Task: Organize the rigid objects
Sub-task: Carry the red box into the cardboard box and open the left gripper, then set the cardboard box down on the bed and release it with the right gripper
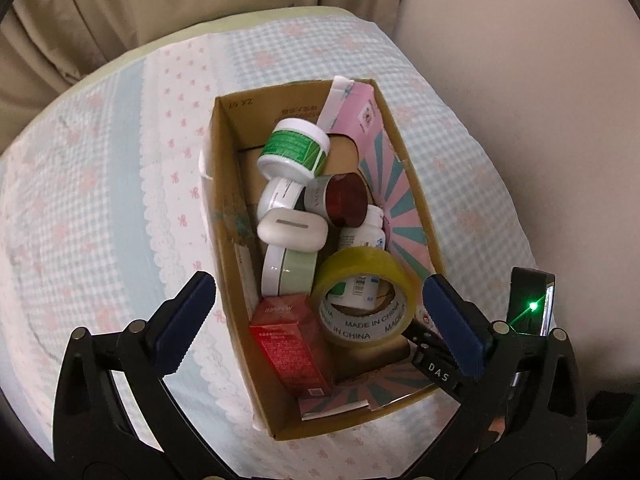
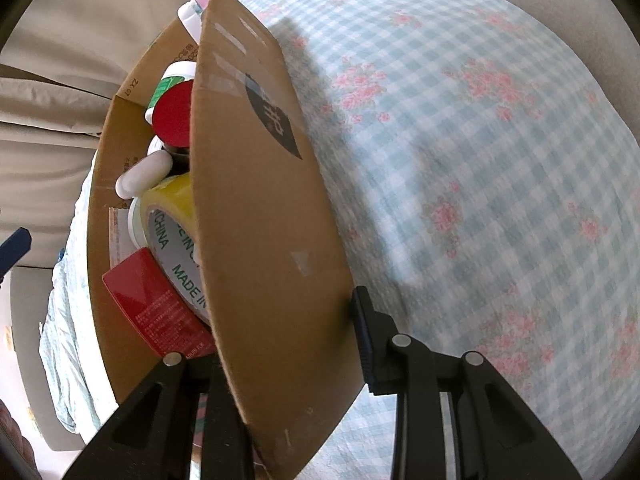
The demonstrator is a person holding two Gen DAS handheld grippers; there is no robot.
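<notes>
Cardboard box (image 1: 224, 216) wall pinched in right gripper (image 2: 288, 344) jaws, inner finger hidden, left gripper (image 1: 316, 304) jaws wide, empty.

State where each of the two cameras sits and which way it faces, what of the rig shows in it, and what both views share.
Left wrist: on the left gripper, looking steeply down into the cardboard box; both blue-padded fingers spread wide.
Right wrist: on the right gripper, looking down along the box's side wall, clamped between black fingers; checked cloth beyond.
Shared: box, tape roll, red carton, red-lidded jar.
</notes>
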